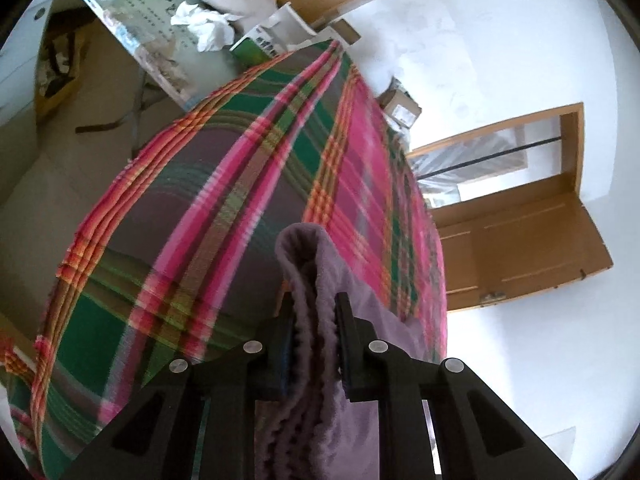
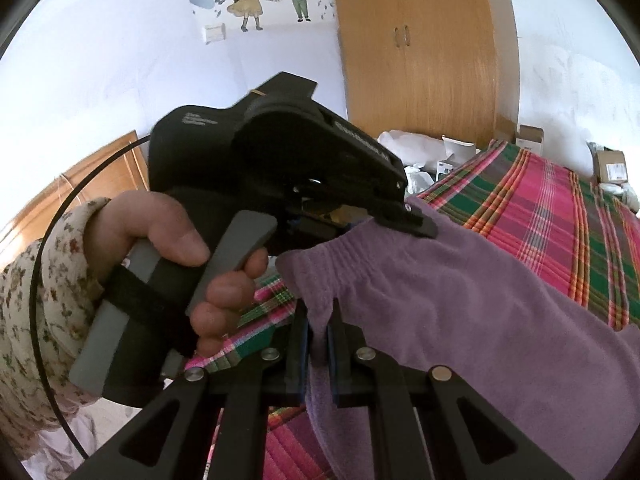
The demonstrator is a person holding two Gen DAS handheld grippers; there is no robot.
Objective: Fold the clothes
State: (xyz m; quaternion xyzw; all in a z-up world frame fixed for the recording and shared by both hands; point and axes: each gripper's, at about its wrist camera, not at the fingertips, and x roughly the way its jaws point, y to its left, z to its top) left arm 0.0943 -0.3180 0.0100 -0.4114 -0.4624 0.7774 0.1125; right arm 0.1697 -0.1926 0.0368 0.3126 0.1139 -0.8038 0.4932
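A lilac fleece garment (image 2: 460,304) with a gathered waistband is held up over a bed with a pink and green plaid cover (image 1: 224,184). My left gripper (image 1: 314,304) is shut on a bunched fold of the garment (image 1: 308,272), which hangs down between its fingers. My right gripper (image 2: 320,312) is shut on the waistband edge. In the right wrist view the left gripper (image 2: 416,222) pinches the same waistband a little farther along, with a person's hand (image 2: 176,240) in a floral sleeve squeezing its grey trigger.
The plaid cover (image 2: 560,216) stretches away under the garment. A cluttered table (image 1: 160,36) with papers and bags stands beyond the bed's far end. A wooden wardrobe (image 2: 420,48), cardboard boxes (image 2: 610,166) and an open wooden door (image 1: 520,240) line the white walls.
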